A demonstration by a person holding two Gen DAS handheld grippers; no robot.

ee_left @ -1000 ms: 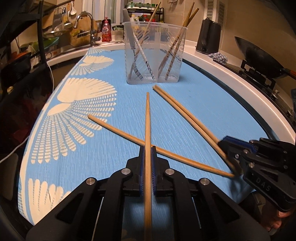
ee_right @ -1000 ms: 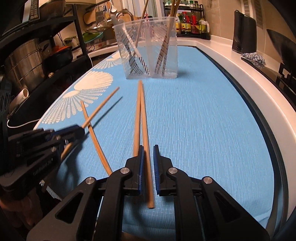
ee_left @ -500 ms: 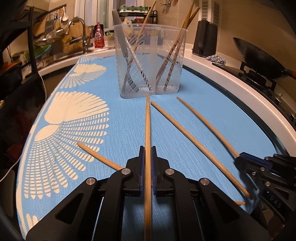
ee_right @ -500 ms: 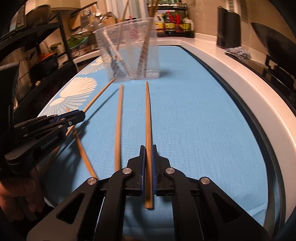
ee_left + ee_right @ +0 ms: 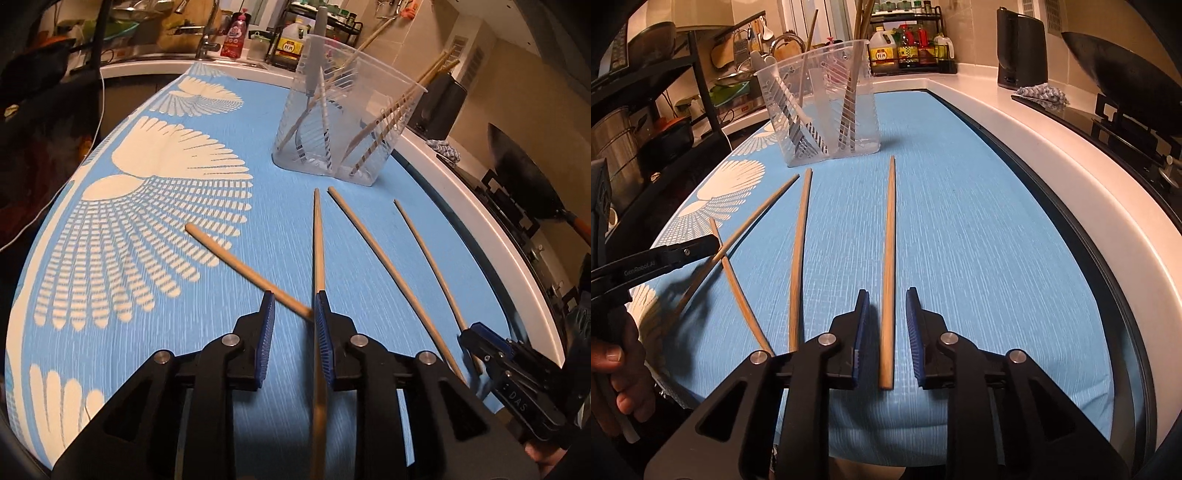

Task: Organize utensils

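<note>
Left wrist view: the left gripper (image 5: 293, 314) has its blue-padded fingers (image 5: 266, 325) spread wide apart. A wooden chopstick (image 5: 318, 251) runs forward along the inner face of the right-hand pad and seems to touch it, but nothing pinches it. Its near part looks blurred and whether it rests on the cloth cannot be told. A second chopstick (image 5: 236, 260) lies aslant on the blue patterned cloth (image 5: 159, 206), its near end passing between the open fingers. Two more chopsticks lie further toward the right edge of the worktop: one (image 5: 384, 273) just right of the gripper, another (image 5: 428, 254) beyond it, ending at the right gripper (image 5: 480, 341). The clear plastic utensil holder (image 5: 343, 122) stands near the far end of the cloth, already holding several chopsticks and a grey-handled utensil. A black wok (image 5: 524, 177) sits on the stove past the worktop's right edge.

Right wrist view: the right gripper (image 5: 885, 317) is likewise wide open, holding nothing. A chopstick (image 5: 888, 266) lies flat on the cloth (image 5: 979, 240) between its fingers (image 5: 913, 325), touching neither pad, its tip aimed at the utensil holder (image 5: 827, 107). Just to the left lies another chopstick (image 5: 799, 251). Nearer the left edge two thinner ones cross: one (image 5: 738, 291) flat, one (image 5: 757, 210) reaching into the left gripper (image 5: 701, 247), whose opening cannot be judged from here. A hand (image 5: 613, 365) grips its handle. A black kettle (image 5: 1021, 51) stands at the worktop's far right corner.
</note>
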